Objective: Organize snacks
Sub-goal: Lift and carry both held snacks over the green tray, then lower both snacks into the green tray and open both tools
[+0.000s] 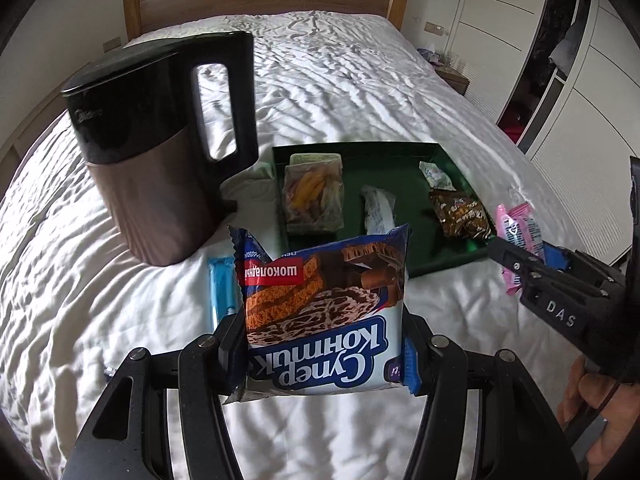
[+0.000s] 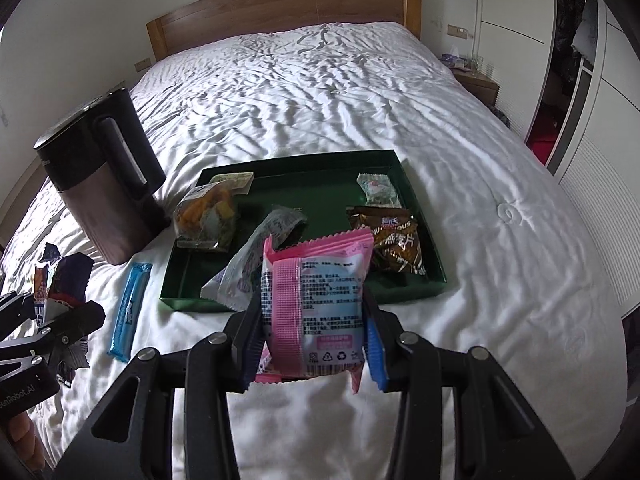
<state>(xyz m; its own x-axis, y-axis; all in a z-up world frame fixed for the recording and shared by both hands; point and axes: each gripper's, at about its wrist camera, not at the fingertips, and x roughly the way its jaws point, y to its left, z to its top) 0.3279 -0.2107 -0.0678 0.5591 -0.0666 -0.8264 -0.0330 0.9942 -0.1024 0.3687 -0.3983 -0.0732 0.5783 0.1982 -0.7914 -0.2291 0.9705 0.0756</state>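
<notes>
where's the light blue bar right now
The light blue bar lies flat on the white bedspread, between the kettle and the near left corner of the green tray, untouched by either gripper.

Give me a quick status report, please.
Left hand-held gripper shut on chocolate wafer pack. Right hand-held gripper shut on pink packet. Green tray ahead, unobstructed.

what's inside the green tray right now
Inside the green tray: a clear dried-fruit bag, a brown packet, a small pale green packet and a white wrapper. The held pink packet hides its near middle.
</notes>
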